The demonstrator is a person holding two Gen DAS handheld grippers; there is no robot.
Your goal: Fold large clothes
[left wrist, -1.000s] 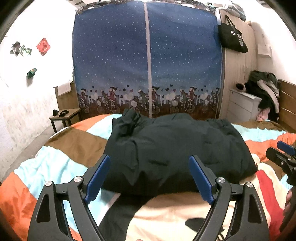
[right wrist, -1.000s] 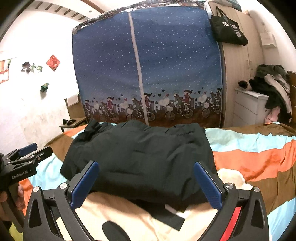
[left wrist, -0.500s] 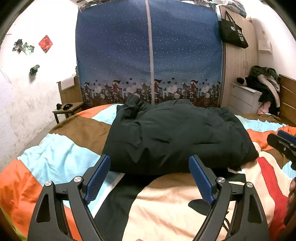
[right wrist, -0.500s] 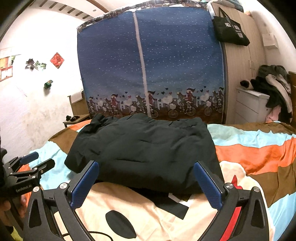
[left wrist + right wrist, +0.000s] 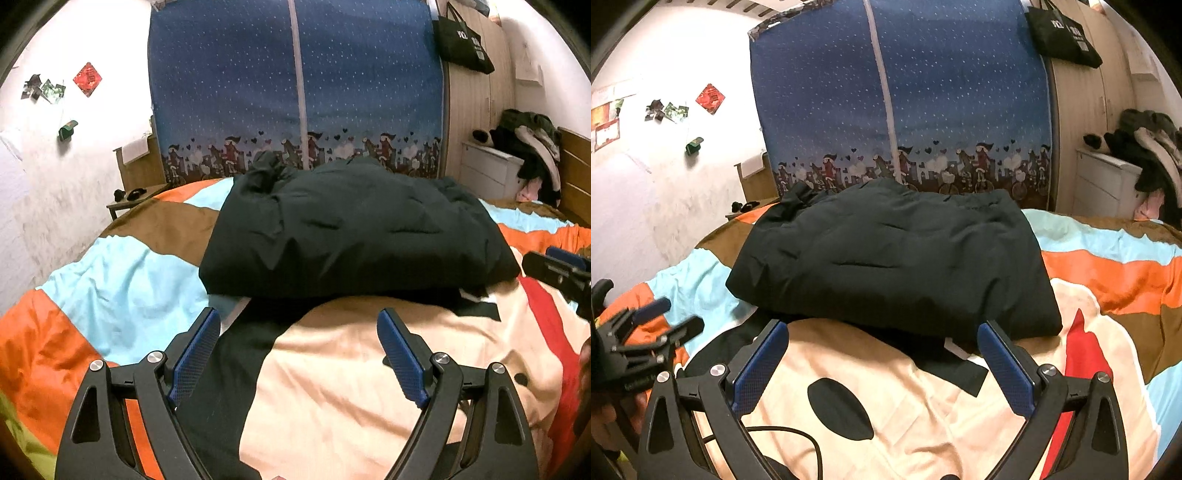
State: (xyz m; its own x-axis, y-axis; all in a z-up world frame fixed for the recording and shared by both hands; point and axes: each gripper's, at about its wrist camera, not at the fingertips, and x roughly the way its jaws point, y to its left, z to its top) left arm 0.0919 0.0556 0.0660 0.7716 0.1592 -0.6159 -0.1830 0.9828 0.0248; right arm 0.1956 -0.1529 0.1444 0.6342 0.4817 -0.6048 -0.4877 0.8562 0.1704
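Both tools are spread wide with nothing between the pads: the left tool (image 5: 299, 354) sits over the cream part of the bed cover, and the right tool (image 5: 882, 365) is the same, just short of the near edge of the dark jacket (image 5: 351, 229). That jacket is a puffy, dark-green bundle lying on the striped bed cover (image 5: 122, 295), roughly in the middle of the bed, already looking doubled over on itself. A thin dark layer with a pale tag sticks out from under its near edge.

My worry: it's padded and slippery-looking, so pinching only the top layer would probably let the rest slide out and undo the fold. Grabbing too deep could catch the bed cover along with it and drag that up too. Also there's a black cable (image 5: 798, 439) looping near the right tool, which could snag. And the two tools are close enough to bump if they both go for the same corner.
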